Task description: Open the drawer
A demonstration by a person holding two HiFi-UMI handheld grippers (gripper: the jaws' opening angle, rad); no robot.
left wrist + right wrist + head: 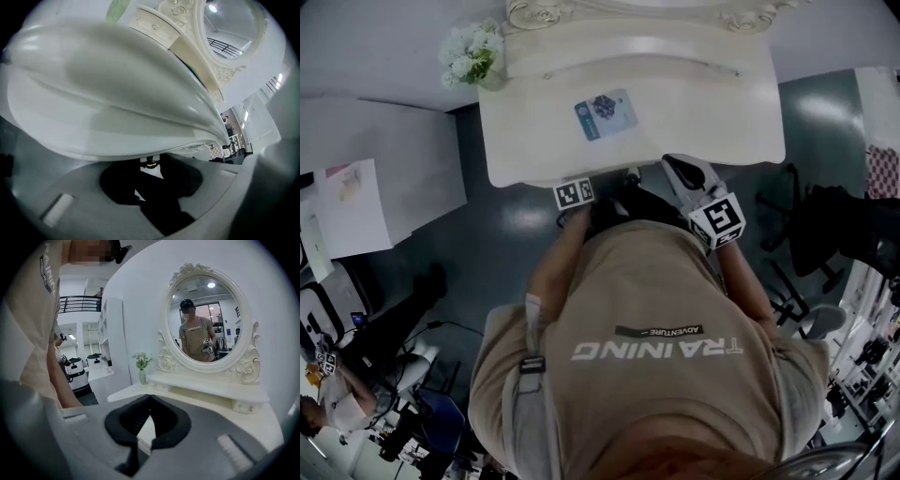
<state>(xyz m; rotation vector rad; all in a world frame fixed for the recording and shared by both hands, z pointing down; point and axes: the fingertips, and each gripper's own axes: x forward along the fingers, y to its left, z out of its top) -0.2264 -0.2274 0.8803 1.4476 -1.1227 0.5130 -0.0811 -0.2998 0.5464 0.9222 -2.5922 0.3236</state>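
Two grippers are in play at a cream dressing table with one worktop (694, 112). The left gripper (149, 167) is tucked in under the worktop's front lip. Its two jaws are pinched on the single brass knob (150, 162) of the drawer (153, 172), which shows only as a pale sliver between the dark pads. From the head view no drawer stands out past the worktop's front edge, so it looks closed, just beneath the middle of that edge. The right gripper (150, 399) is held higher, over the worktop's right front corner. Its jaws are pressed together at the tips with nothing between them, and it is aimed at the one oval mirror (206, 317) in its carved frame. One blue-and-white card (605, 114) lies flat near the centre of the worktop. One small vase of white flowers (472, 53) stands at the back left corner. The person holding both grippers wears a beige shirt (656, 375) and stands close against the table front.
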